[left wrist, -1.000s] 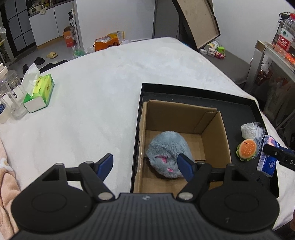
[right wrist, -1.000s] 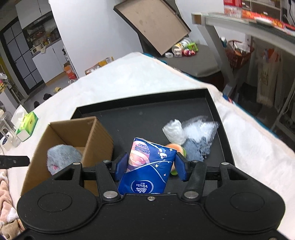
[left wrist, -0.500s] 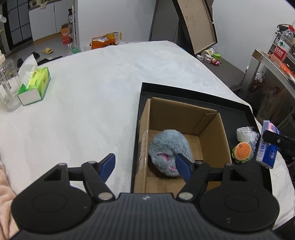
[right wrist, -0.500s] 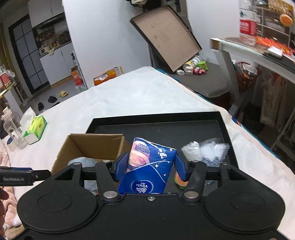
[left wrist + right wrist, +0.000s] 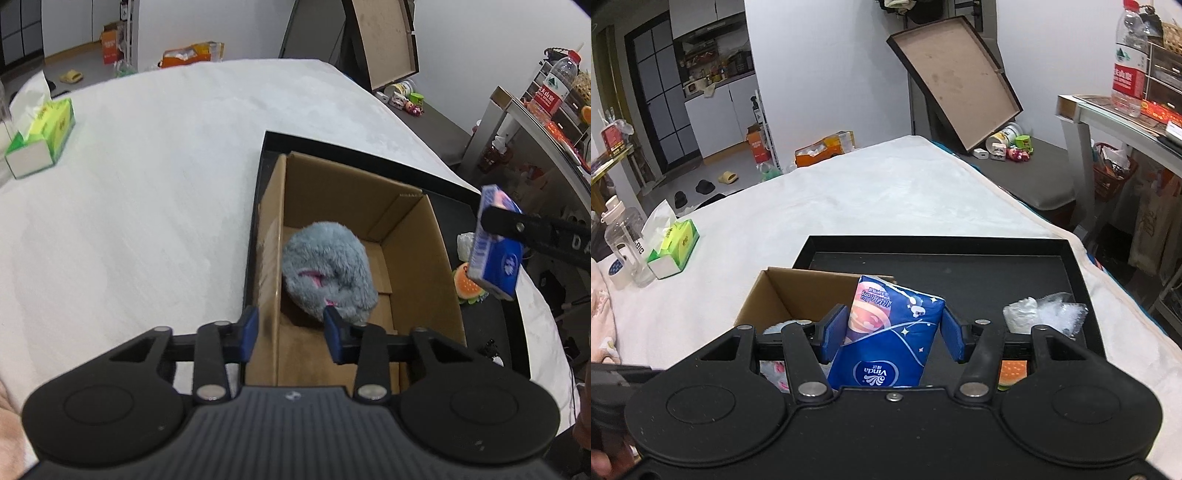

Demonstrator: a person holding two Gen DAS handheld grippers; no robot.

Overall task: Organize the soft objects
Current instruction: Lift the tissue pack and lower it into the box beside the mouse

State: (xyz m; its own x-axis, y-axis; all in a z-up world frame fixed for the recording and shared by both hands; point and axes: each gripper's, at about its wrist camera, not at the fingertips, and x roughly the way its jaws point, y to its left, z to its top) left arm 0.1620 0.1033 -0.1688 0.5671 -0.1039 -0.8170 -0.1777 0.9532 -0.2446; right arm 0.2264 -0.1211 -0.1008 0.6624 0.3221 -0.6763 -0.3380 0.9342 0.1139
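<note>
My left claw (image 5: 290,334) straddles left wall of cardboard box (image 5: 406,221), jaws closing on wall, pads not yet pressing. Grey plush toy (image 5: 328,273) lies inside box. Box sits in black tray (image 5: 960,266) on white counter (image 5: 147,184). My right claw (image 5: 892,334) pinches blue tissue pack (image 5: 890,332), held in air over box edge. Burger toy (image 5: 469,286) and plastic bag (image 5: 1045,314) rest in tray beside box.
</note>
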